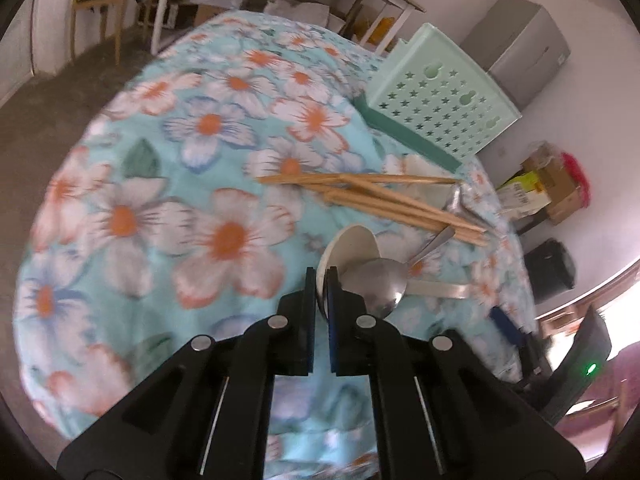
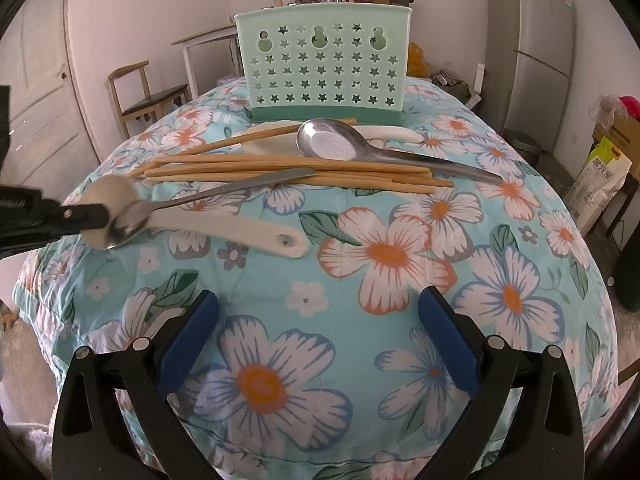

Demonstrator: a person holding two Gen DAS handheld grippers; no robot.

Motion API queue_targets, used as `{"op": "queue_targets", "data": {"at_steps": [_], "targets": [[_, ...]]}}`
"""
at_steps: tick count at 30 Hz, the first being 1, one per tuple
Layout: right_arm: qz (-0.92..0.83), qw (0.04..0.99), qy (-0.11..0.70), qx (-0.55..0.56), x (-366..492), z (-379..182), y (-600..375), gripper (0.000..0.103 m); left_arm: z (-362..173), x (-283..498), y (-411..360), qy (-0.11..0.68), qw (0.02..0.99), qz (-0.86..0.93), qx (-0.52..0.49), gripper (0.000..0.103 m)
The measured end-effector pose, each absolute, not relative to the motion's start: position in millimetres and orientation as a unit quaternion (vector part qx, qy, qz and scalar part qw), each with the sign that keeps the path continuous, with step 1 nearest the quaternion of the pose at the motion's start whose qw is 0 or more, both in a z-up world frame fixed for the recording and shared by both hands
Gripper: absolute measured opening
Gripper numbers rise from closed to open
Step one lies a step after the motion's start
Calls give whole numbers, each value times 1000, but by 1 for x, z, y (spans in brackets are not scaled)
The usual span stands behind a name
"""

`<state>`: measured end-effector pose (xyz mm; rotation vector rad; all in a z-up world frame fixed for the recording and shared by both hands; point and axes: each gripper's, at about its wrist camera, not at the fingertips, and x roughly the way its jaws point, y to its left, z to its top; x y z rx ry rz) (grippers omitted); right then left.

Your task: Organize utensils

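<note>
The left view is smeared with motion blur, so edges there are soft, and the left claw (image 1: pixel 320 280) covers the near rim of the white spoon (image 1: pixel 352 248) it's clenched on. You can see the bowl's edge wedged between the pads, but not how deep it goes. A small metal spoon (image 1: pixel 382 284) sits in that same bowl, touching the right pad, and I can't tell whether it's pinched too.

From the right view the white spoon's long axis runs left to right — bowl at the left under the claw, handle (image 2: pixel 256 236) pointing right with a small hole near its end. The small metal spoon's handle angles up and to the right, ending on the pile of chopsticks (image 2: pixel 288 170), which lie roughly left-right across the floral cloth (image 2: pixel 384 256) on the tabletop.

Farther back, a bigger metal spoon (image 2: pixel 332 144) lies on top of the chopsticks, bowl left, handle trailing right. Another white piece behind it is mostly hidden. The green holder (image 2: pixel 324 64) stands upright at the far edge.

The right claw (image 2: pixel 320 344) is released — pads wide apart, well short of the utensils, nothing between them.
</note>
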<state>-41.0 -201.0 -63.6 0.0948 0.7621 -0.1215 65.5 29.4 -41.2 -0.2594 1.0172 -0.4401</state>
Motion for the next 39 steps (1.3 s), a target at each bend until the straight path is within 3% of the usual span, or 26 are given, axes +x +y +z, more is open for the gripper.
{"op": "queue_targets", "data": {"at_steps": [11, 16, 24, 30, 39], "targets": [[-37, 933, 356, 20, -55, -40, -197, 96, -49, 64, 50, 470, 843, -216, -148, 5], [7, 954, 294, -59, -61, -8, -166, 87, -50, 69, 59, 455, 843, -230, -172, 9], [103, 932, 307, -165, -27, -10, -107, 55, -60, 74, 69, 441, 835, -254, -206, 9], [151, 907, 324, -220, -13, -19, -82, 47, -67, 76, 72, 430, 834, -272, -215, 5], [193, 869, 341, -301, -4, -31, -60, 44, -68, 80, 74, 422, 834, -285, -214, 4]]}}
